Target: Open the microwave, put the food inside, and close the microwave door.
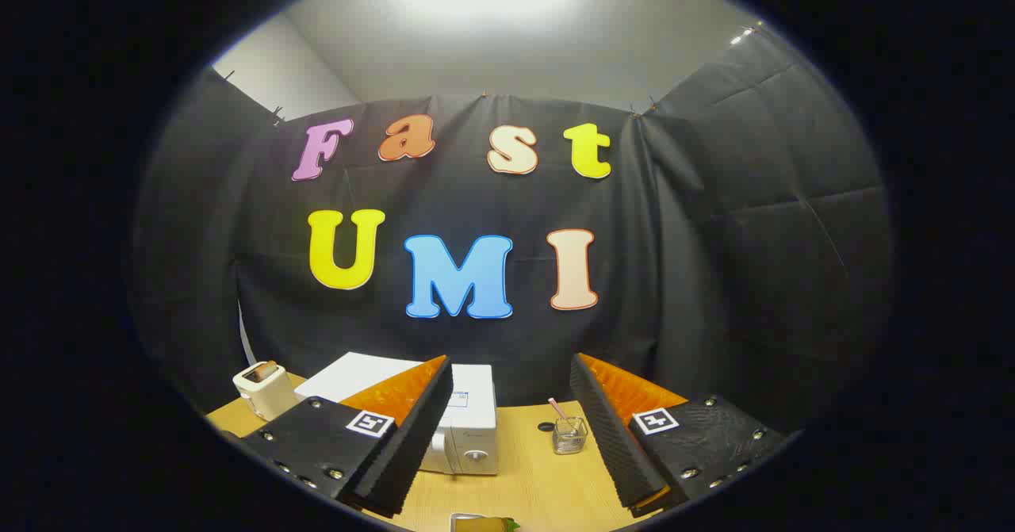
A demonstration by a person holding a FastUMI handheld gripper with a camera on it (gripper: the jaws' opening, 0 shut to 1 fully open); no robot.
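gripper (511,429) is hanging high above the table (531,476), fingers standing wide apart and gripping nothing.

microwave (464,417) is sitting on the table beyond the fingers, partly hidden behind the left finger (412,429); its door is looking closed (the knob on its front panel is showing just past that finger's tip). it is lying ahead and a little left of the midline between the fingers, front face turned toward the camera.

food (484,525) is lying close under the gripper, between the fingers and nearer than the microwave; a sliver of a dish with something tan and green is peeking up, too cut off to name.

small glass jar (569,434) with a stick in it is standing right of the microwave, a dark round cap (545,426) just beside it. toaster (266,388) is standing further left, well apart.

judgement: task is barely begun, door-opening first. the coming move is turning on the microwave's offset: gripper is needing to go forward, down and slightly left to meet the door, passing over the food.
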